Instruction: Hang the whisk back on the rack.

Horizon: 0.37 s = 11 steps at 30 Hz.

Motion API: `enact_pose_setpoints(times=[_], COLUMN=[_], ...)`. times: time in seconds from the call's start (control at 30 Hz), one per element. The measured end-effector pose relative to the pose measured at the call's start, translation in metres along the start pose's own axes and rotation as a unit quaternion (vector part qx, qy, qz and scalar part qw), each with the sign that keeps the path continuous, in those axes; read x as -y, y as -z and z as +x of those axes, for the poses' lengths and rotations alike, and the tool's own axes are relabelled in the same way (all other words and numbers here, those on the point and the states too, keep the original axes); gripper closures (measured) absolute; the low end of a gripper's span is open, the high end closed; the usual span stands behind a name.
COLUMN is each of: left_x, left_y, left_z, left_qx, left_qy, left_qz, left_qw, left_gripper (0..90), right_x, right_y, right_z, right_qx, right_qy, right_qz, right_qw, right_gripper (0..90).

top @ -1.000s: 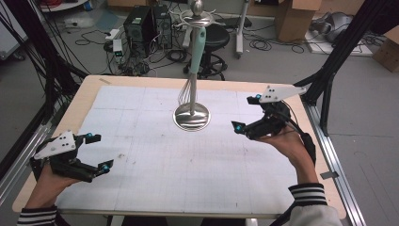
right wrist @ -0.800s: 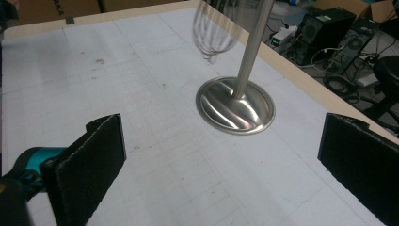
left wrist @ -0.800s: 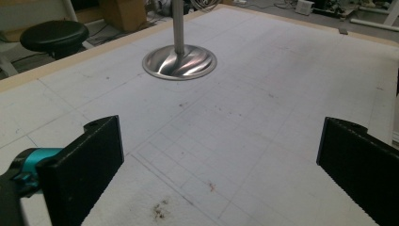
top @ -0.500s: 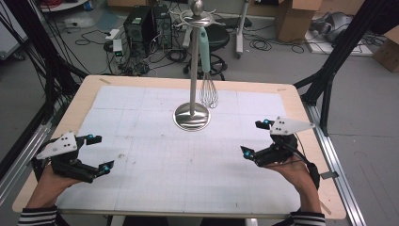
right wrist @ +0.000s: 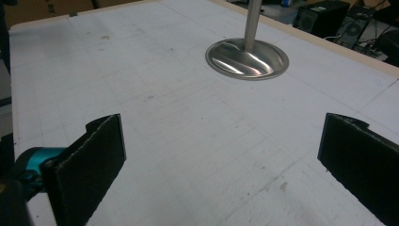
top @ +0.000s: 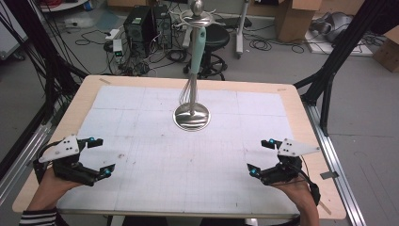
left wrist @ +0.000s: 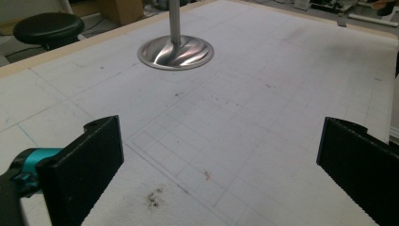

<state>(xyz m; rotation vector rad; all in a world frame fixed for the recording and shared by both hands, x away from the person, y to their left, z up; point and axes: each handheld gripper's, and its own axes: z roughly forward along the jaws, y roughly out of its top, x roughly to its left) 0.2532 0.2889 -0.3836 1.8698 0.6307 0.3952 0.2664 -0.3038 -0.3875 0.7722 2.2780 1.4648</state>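
Note:
A steel utensil stand with a round base stands at the middle of the table, toward the far side. A whisk with a teal handle hangs from a hook at its top, its wires close to the pole. My left gripper rests near the front left edge, open and holding nothing. My right gripper sits near the front right edge, also open and holding nothing. The left gripper view shows wide-apart jaws facing the stand base. The right gripper view shows the same, with the base ahead.
A white gridded mat covers most of the wooden table. Beyond the far edge stand a black stool, computer cases and loose cables on the floor. Black frame posts rise at both sides.
My right gripper has pulled back from beside the stand to the front right edge. The whisk swung out to the right and has come back near the pole. The left gripper barely moved.

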Motion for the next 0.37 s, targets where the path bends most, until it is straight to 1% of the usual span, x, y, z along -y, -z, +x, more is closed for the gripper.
enact_pose_setpoints(times=[0.07,0.17,0.23,0.37], left_x=[0.0,-0.0004,-0.0008,-0.0013], left_y=[-0.0005,-0.0021,-0.0029,-0.0041], left_z=[-0.0013,-0.0027,-0.0039,-0.0051], left_qx=[0.0,0.002,0.003,0.006], left_qy=[-0.002,-0.002,-0.004,-0.005], left_qz=[0.001,0.003,0.005,0.004], left_qw=[1.0,1.0,1.0,1.0], left_gripper=[1.7,1.7,1.7,1.7], right_x=[0.0019,0.0048,0.0066,0.0069], right_y=[0.001,0.002,0.002,0.002], right_z=[-0.001,-0.0025,-0.0035,-0.004], right_qx=[0.003,0.006,0.003,0.006], right_qy=[-0.002,-0.01,-0.014,-0.015], right_qz=[0.004,-0.002,-0.002,-0.002], right_qw=[1.0,0.9999,0.9999,0.9999], right_gripper=[0.4,0.4,0.4,0.4])
